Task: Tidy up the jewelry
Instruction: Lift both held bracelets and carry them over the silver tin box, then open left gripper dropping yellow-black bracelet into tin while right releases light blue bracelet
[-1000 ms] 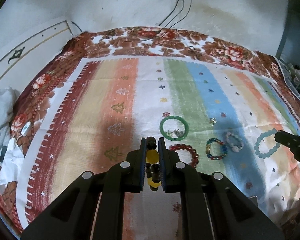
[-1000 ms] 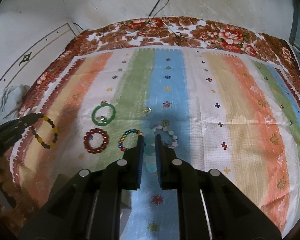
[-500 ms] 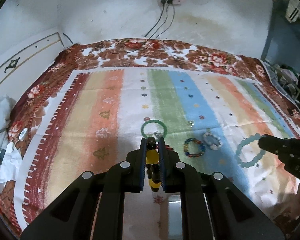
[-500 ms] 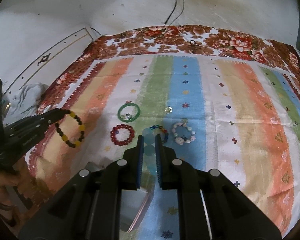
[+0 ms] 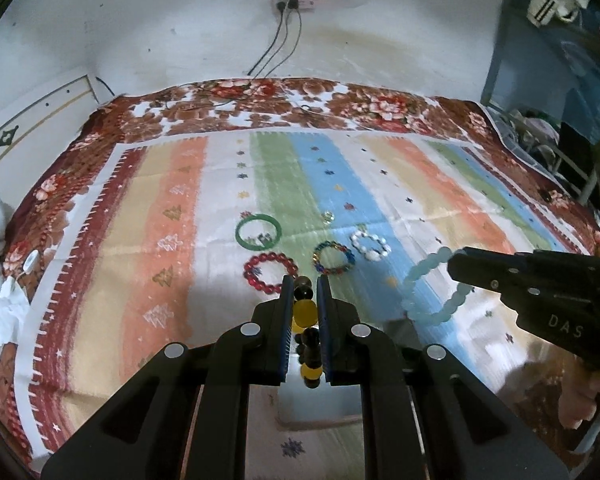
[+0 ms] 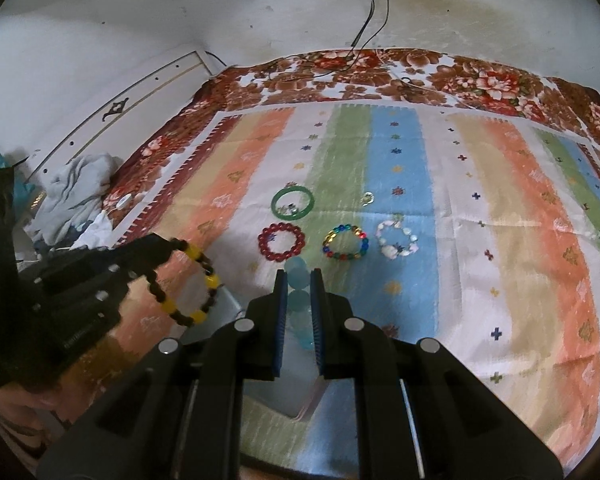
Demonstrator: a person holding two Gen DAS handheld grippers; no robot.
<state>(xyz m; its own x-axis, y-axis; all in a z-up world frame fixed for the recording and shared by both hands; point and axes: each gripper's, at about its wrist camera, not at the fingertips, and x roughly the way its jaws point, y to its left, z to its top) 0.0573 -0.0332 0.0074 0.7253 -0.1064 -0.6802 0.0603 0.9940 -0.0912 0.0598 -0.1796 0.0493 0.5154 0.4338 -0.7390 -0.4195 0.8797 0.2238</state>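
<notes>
My left gripper (image 5: 305,280) is shut on a yellow-and-dark bead bracelet (image 5: 305,312); the right wrist view shows that bracelet (image 6: 192,280) hanging from the left gripper (image 6: 168,246) above the bed's near left. My right gripper (image 6: 299,274) is shut on a pale aqua bead bracelet (image 6: 298,280), whose loop (image 5: 432,292) dangles in the left wrist view. On the striped bedspread lie a green bangle (image 6: 293,203), a red bead bracelet (image 6: 281,241), a multicoloured bead bracelet (image 6: 345,241), a white shell bracelet (image 6: 396,239) and a small ring (image 6: 367,198).
A pale box with a pink rim (image 6: 300,400) sits under both grippers near the bed's front edge. Crumpled clothes (image 6: 76,196) lie off the left side. A flowered blanket (image 6: 380,76) borders the far end by the wall. A hand (image 5: 580,400) holds the right gripper.
Both grippers have drawn back toward the front of the bed and risen a little, each carrying its bracelet. The jewelry on the spread now looks farther away; the box has come into view.
</notes>
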